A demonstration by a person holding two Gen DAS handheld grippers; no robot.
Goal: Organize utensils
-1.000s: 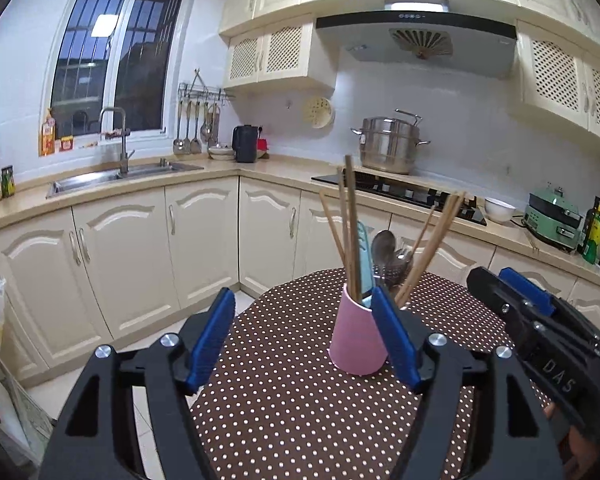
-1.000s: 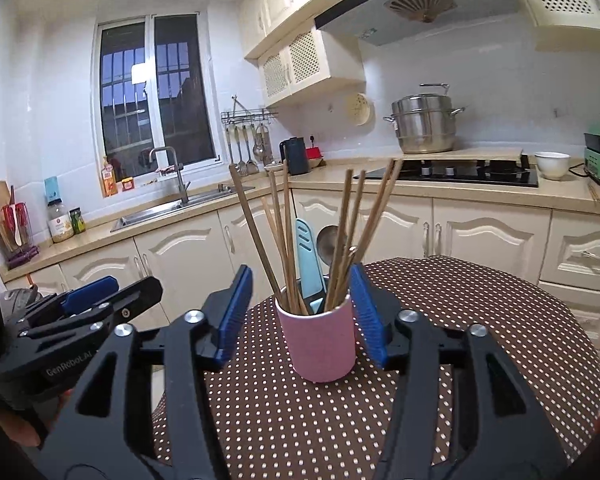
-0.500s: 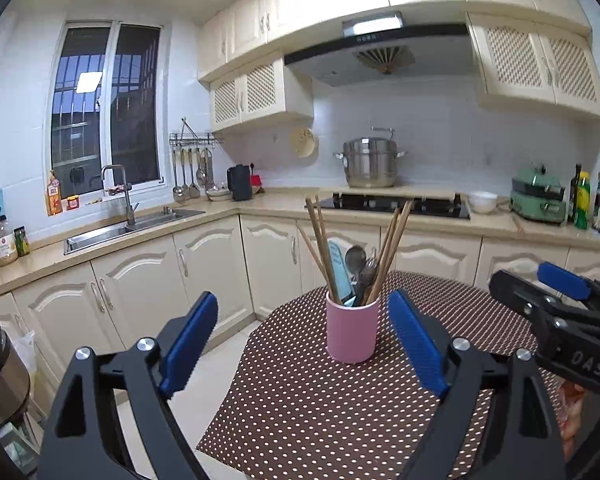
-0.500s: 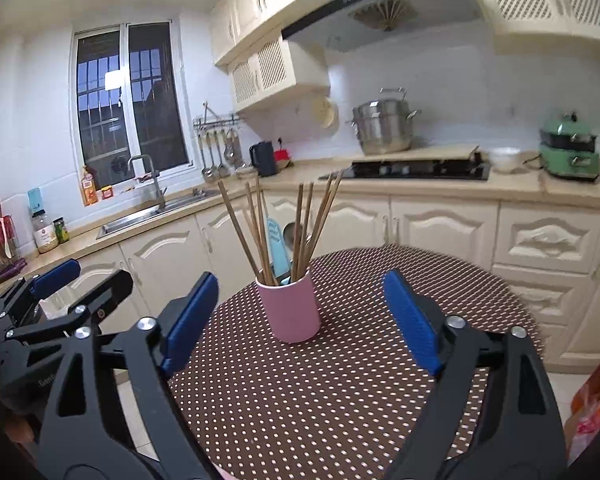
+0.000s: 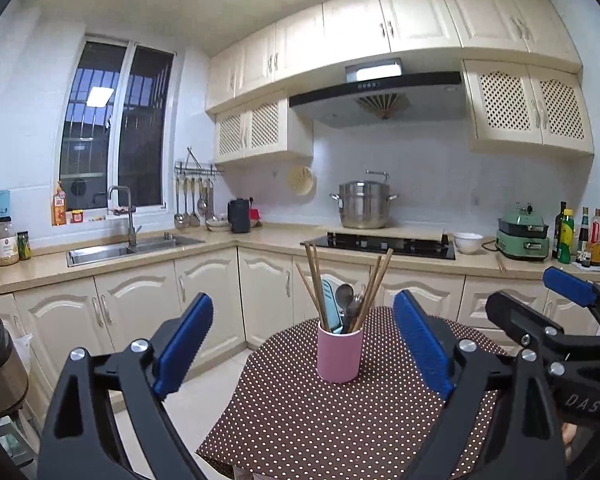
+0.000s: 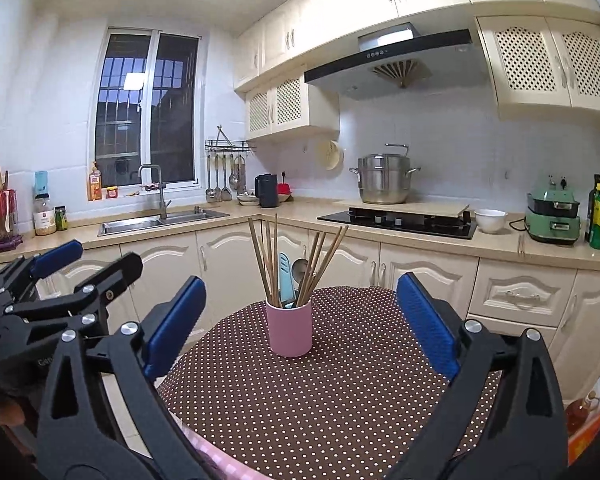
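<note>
One pink cup point(image 5: 339, 354) stands upright on a brown polka-dot tablecloth point(image 5: 324, 420), holding about eight wooden chopsticks point(image 6: 266, 258), one pale-blue spatula point(image 6: 285, 276) and at least one metal spoon point(image 5: 344, 294). Two grippers face it, left gripper point(image 5: 300, 344) and right gripper point(image 6: 300, 326), both with jaws opening and nothing between them. "DAS" is legible on the right one's body.

Right gripper point(image 6: 300, 326) jaws were opening, nothing between the pads. Pink cup point(image 6: 289, 327) of chopsticks point(image 6: 266, 256) (plus a spoon) stood mid-frame on the dotted table point(image 6: 340, 392). Left gripper point(image 6: 80, 262) at left edge.
</note>
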